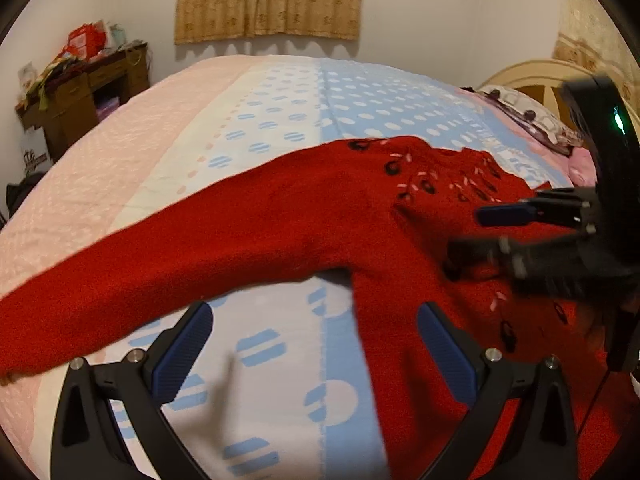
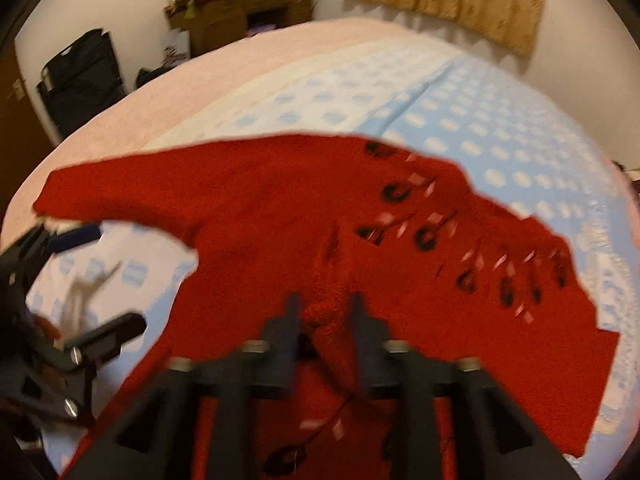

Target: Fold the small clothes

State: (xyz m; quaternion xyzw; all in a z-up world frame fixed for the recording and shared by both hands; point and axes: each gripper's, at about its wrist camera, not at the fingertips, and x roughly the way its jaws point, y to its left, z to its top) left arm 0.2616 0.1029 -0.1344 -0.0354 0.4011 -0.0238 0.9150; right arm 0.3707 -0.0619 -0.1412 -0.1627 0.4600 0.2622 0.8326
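Note:
A small red sweater (image 1: 304, 216) with black and pink marks lies spread on the bed, one sleeve stretched to the left. My left gripper (image 1: 316, 340) is open and empty, low over the bedspread just below the sleeve. The sweater also fills the right wrist view (image 2: 260, 208). My right gripper (image 2: 324, 312) is shut on a bunched fold of the sweater's body. In the left wrist view the right gripper (image 1: 476, 232) shows at the right over the sweater. In the right wrist view the left gripper (image 2: 112, 280) shows open at the left edge.
The bed carries a blue, white and pink dotted bedspread (image 1: 280, 120). A cluttered wooden desk (image 1: 88, 92) stands by the far wall, a curtain (image 1: 268, 0) hangs behind, and pillows with a headboard (image 1: 532, 108) are at the right. A black bag (image 2: 80, 76) stands near the desk.

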